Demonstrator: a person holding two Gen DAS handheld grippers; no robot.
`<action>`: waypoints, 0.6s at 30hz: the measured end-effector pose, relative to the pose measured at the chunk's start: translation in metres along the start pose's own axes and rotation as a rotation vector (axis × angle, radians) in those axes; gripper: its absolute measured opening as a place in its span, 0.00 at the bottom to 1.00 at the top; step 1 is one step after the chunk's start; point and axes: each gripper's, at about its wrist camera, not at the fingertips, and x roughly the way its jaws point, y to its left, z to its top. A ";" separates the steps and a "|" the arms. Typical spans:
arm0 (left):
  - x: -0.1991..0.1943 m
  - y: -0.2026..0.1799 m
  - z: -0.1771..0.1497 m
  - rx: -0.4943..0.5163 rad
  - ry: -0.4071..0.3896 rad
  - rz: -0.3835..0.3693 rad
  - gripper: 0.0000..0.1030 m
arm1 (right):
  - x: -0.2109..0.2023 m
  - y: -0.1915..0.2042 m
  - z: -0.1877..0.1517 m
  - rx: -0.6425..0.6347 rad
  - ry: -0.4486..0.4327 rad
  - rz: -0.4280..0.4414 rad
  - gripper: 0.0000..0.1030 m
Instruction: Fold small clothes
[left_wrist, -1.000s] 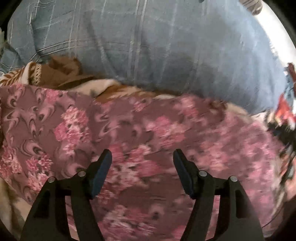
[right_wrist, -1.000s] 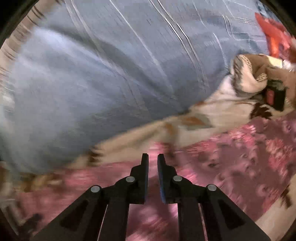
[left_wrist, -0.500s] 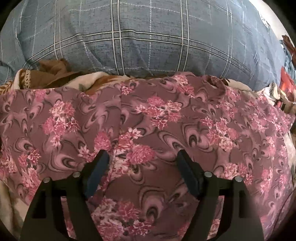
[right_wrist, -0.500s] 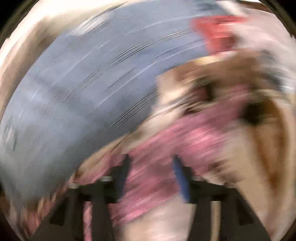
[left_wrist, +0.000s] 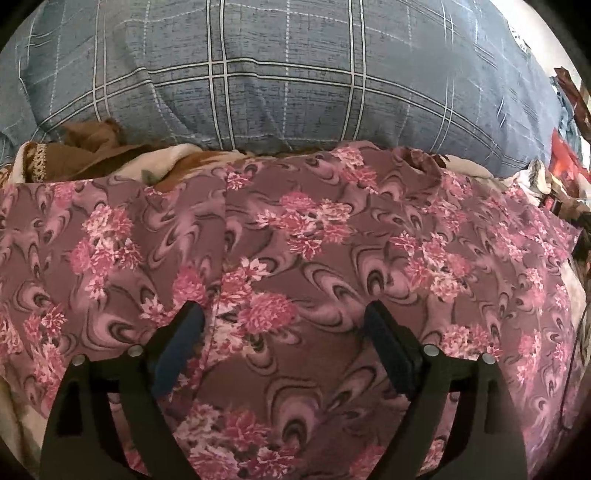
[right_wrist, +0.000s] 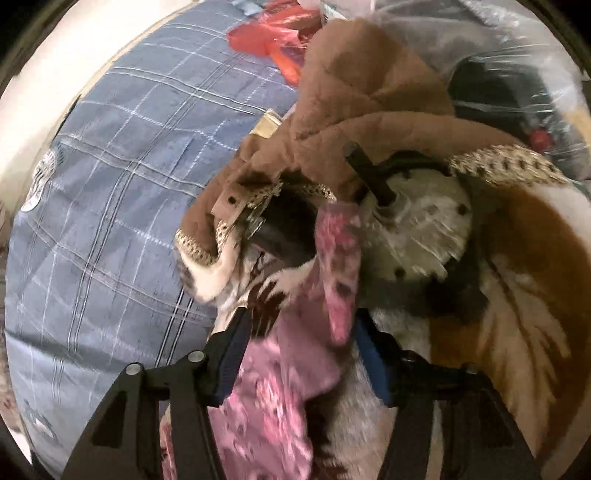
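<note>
Floral garment (left_wrist: 332, 258) spread flat, one corner between the right claw's jaws

Left gripper (left_wrist: 284, 332) hangs over it, jaws opening, nothing grasped; right gripper (right_wrist: 299, 354) is closing around the pink corner, pads apart. Beyond lie a brown-and-cream blanket (right_wrist: 517, 295) and blue checked pillow (left_wrist: 295, 74).

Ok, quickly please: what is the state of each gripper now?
Left gripper: jaws opening, wide apart above the floral cloth, holding nothing.
Right gripper: jaws closing, a fold of the floral cloth between them, not yet pinched.

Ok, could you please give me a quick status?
Left tool opening over floral garment, nothing held. Right tool closing, garment corner between jaws. Brown blanket bunched ahead.
</note>
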 end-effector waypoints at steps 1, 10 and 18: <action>0.000 0.000 0.000 -0.001 0.000 -0.002 0.87 | -0.002 0.009 0.003 -0.055 0.000 -0.024 0.11; -0.004 0.012 0.009 -0.063 0.015 -0.026 0.87 | -0.043 0.030 0.045 -0.169 -0.146 -0.111 0.10; -0.003 0.019 0.011 -0.107 0.037 -0.040 0.87 | -0.044 0.074 -0.003 -0.287 -0.079 0.003 0.11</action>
